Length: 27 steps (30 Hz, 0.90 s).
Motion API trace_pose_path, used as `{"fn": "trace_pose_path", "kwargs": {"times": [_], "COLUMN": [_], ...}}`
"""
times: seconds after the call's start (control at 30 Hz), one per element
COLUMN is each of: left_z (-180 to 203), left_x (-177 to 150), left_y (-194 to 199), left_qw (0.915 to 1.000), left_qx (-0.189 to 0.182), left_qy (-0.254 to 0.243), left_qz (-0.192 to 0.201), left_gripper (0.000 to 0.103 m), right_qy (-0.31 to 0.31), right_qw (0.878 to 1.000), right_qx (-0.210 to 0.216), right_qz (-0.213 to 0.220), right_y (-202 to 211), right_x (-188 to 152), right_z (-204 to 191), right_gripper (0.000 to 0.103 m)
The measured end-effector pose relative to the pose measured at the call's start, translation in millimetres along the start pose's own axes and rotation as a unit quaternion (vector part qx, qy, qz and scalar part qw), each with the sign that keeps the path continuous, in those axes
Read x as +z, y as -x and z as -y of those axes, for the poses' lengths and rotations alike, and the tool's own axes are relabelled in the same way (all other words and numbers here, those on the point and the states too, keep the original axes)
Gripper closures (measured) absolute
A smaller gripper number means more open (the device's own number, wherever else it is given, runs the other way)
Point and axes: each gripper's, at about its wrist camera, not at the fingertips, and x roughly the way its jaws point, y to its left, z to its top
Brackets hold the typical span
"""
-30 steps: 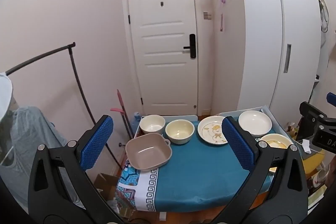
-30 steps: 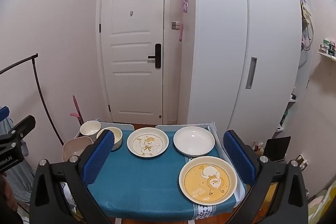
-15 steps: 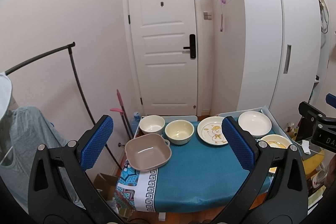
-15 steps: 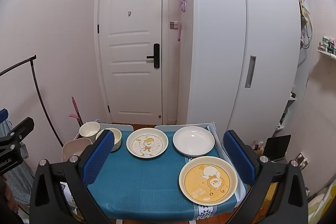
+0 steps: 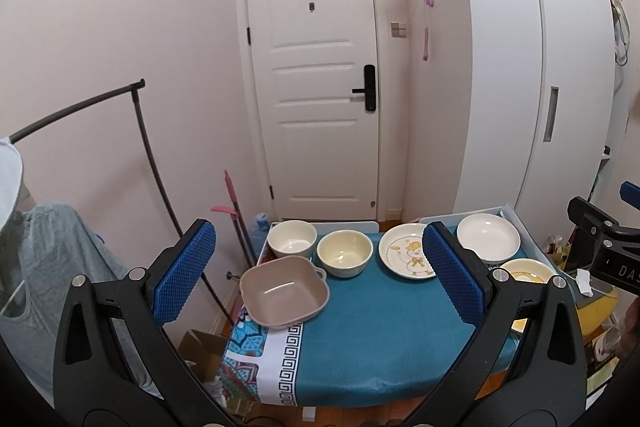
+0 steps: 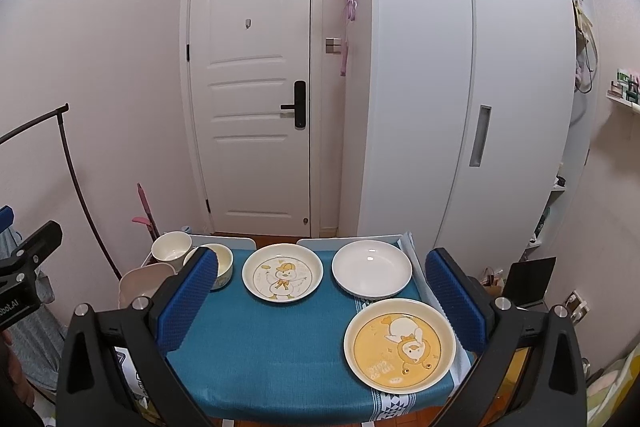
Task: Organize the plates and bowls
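A small table under a blue cloth carries the dishes. On its left stand a square tan bowl, a white bowl and a cream bowl. A duck-picture plate, a plain white plate and a yellow cartoon plate lie to the right. My left gripper and right gripper both hover open above the table's near side, holding nothing.
A white door and a tall white wardrobe stand behind the table. A black clothes rail curves down at the left, with grey clothing hanging. A cardboard box sits on the floor by the table's left.
The right wrist view has shifted slightly, so the table sits a touch lower and nearer. The dishes have not moved, and both grippers stay open.
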Motion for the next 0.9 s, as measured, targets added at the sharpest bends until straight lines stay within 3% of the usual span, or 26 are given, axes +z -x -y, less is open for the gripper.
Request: {"fn": "trace_pose_path", "kwargs": {"times": [0.9], "left_z": [1.2], "left_x": [-0.1], "left_y": [-4.6], "left_qw": [1.0], "left_qx": [0.004], "left_qy": [0.001], "left_qz": [-0.003], "left_gripper": [0.0], "right_qy": [0.0], "right_qw": [1.0], "right_qx": [0.0], "right_qz": [-0.006], "right_y": [-7.2], "right_x": [-6.5], "right_z": [-2.9], "right_gripper": [0.0]}}
